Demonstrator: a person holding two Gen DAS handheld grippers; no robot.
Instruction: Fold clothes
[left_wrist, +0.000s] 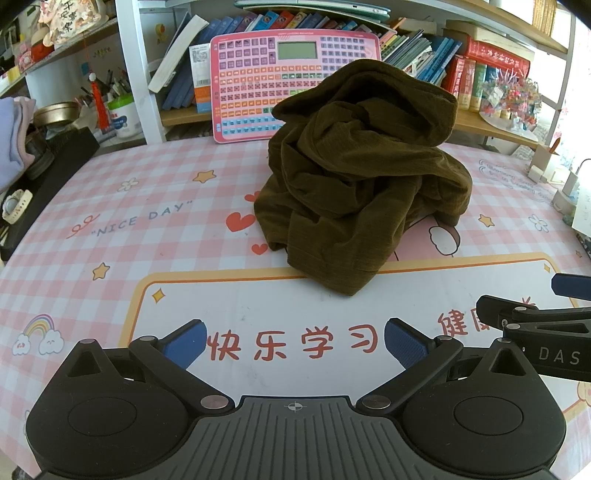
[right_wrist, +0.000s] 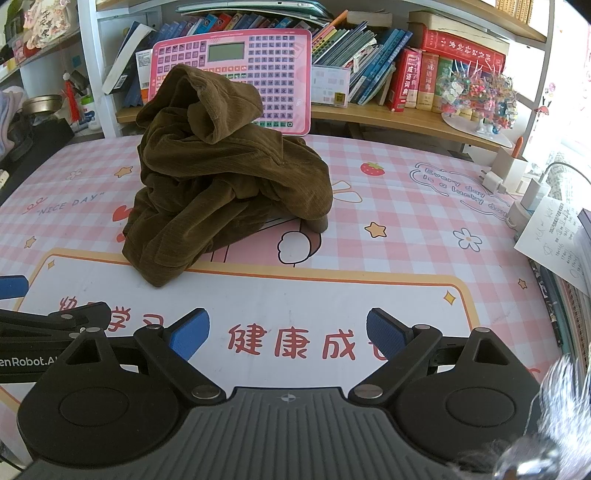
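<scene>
A crumpled olive-brown garment (left_wrist: 362, 181) lies in a heap on the pink checked desk mat (left_wrist: 147, 206); it also shows in the right wrist view (right_wrist: 221, 184). My left gripper (left_wrist: 295, 345) is open and empty, low over the mat in front of the heap. My right gripper (right_wrist: 288, 336) is open and empty, in front of the heap and to its right. Each gripper shows at the edge of the other's view: the right one (left_wrist: 535, 314) and the left one (right_wrist: 48, 314).
A pink keyboard toy (left_wrist: 291, 81) leans on the bookshelf behind the heap. Books (right_wrist: 406, 74) fill the shelf. Chargers (right_wrist: 517, 184) and papers (right_wrist: 554, 243) sit at the right edge. A black box (left_wrist: 48, 173) and clutter stand at the left.
</scene>
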